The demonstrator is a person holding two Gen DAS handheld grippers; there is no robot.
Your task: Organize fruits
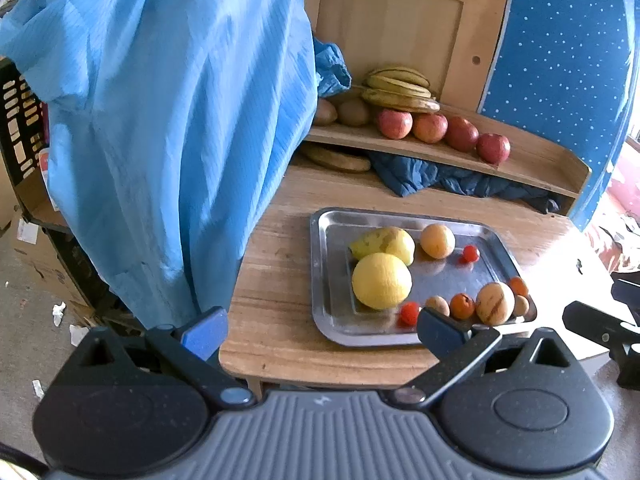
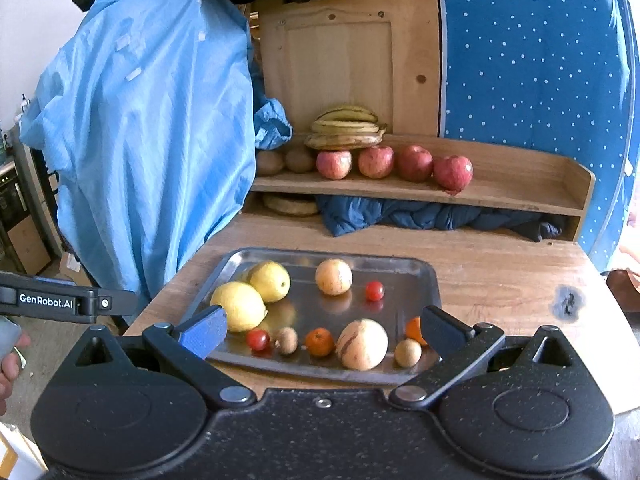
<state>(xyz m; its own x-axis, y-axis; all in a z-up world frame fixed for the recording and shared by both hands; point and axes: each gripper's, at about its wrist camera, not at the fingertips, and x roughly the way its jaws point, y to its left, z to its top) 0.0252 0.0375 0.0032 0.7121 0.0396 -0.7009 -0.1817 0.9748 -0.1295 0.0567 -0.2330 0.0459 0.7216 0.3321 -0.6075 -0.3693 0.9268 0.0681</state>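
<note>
We hold our left tool (image 1: 320,332) low at the bench's near edge, level and aimed at the tray (image 1: 320,280), its blue-padded fingers spread wide with nothing between them. Our right tool (image 2: 322,330) sits just before the tray's near rim, jaws equally wide and empty; part of a hand (image 2: 10,360) shows at the far left of the right wrist view, under the left tool's black arm.

The tray is shiny stamped metal, rectangular with rounded corners and a raised lip, lying flat on the wooden bench (image 2: 500,280), whose planked top shows grain and a dark scorch mark to the tray's right. Inside the tray, at its left, a dimpled yellow lemon (image 2: 239,306) touches a smooth yellow-green pear-like fruit (image 2: 270,281). Toward the tray's far side sit a pale round orange fruit (image 2: 333,276) and a glossy cherry tomato (image 2: 374,291). Along the near rim we see a second cherry tomato (image 2: 258,339), a small brown nut-like ball (image 2: 286,340), a tangerine (image 2: 319,342), a cream striped melon-like fruit (image 2: 362,344), and another small tan ball (image 2: 408,353).

Beyond the tray, a wooden shelf (image 2: 520,184) carries four matte red apples (image 2: 394,164) in a row, with a stack of bananas (image 2: 346,128) behind their left end. A light blue garment (image 2: 152,140) hangs left of the tray.
</note>
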